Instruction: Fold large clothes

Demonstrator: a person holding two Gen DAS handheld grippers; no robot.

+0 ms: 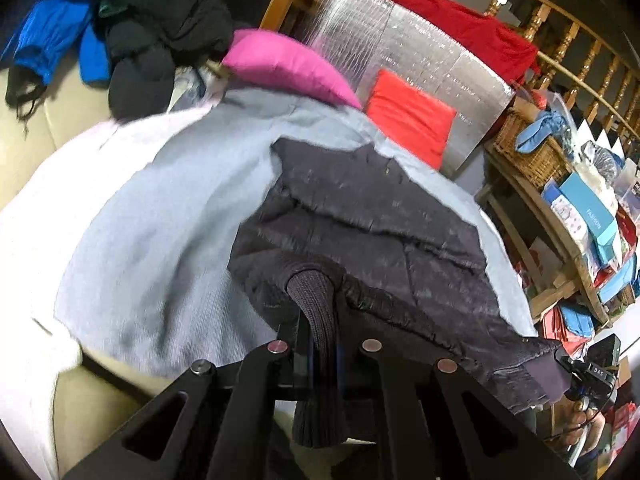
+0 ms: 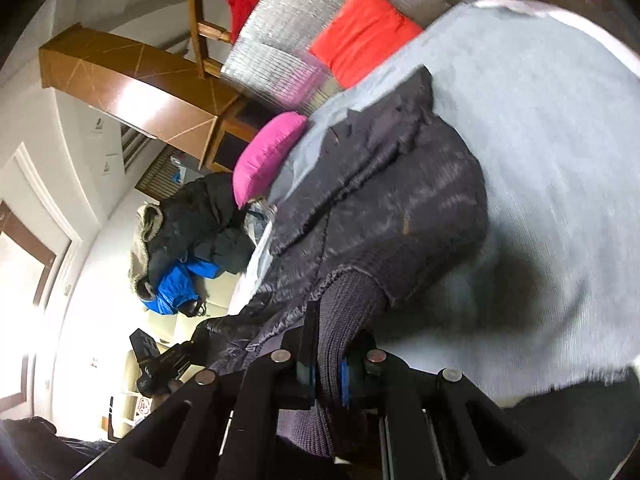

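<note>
A dark grey quilted jacket lies on a light blue blanket over a sofa. My left gripper is shut on a ribbed knit cuff of the jacket. My right gripper is shut on another ribbed cuff of the same jacket, lifted slightly off the blanket. The right gripper also shows at the lower right of the left wrist view, holding the jacket's edge.
A pink pillow and an orange-red pillow lie at the blanket's far end. A pile of black and blue jackets sits at far left. A silver foil mat, wooden railing and cluttered shelf stand at right.
</note>
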